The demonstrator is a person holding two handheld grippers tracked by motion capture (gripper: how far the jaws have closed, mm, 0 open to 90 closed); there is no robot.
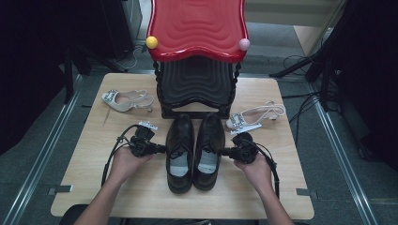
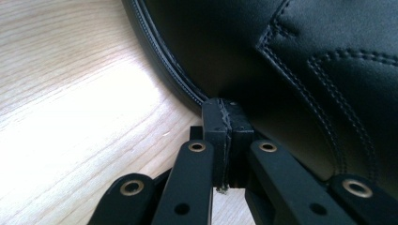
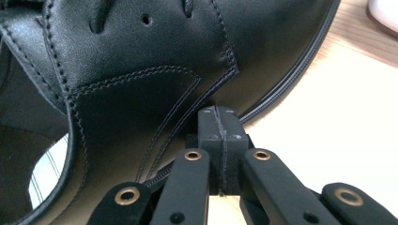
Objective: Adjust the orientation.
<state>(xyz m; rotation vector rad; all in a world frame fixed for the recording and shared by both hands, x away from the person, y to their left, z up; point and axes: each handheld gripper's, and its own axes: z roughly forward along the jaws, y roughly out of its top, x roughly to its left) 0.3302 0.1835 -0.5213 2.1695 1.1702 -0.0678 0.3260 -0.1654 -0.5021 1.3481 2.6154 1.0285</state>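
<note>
Item: black shoe pair, mid-table before rack (image 1: 197, 79); my L gripper (image 1: 162, 149) & R gripper (image 1: 224, 152) jaws closed, empty, pressing left shoe (image 1: 180, 152) / right shoe (image 1: 208, 150) flanks — risk: uneven squeeze skews pair, tips ride over welt.

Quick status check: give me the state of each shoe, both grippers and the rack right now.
left black shoe: upright on table, beside its mate, toe toward rack.
right black shoe: upright, same way.
left gripper: jaws shut, tip against left black shoe's outer side.
right gripper: jaws shut, tip against right black shoe's outer side.
left beige sandal: on table, untouched.
right beige sandal: on table, untouched.
rack: standing, nothing on its red top shelf.
</note>
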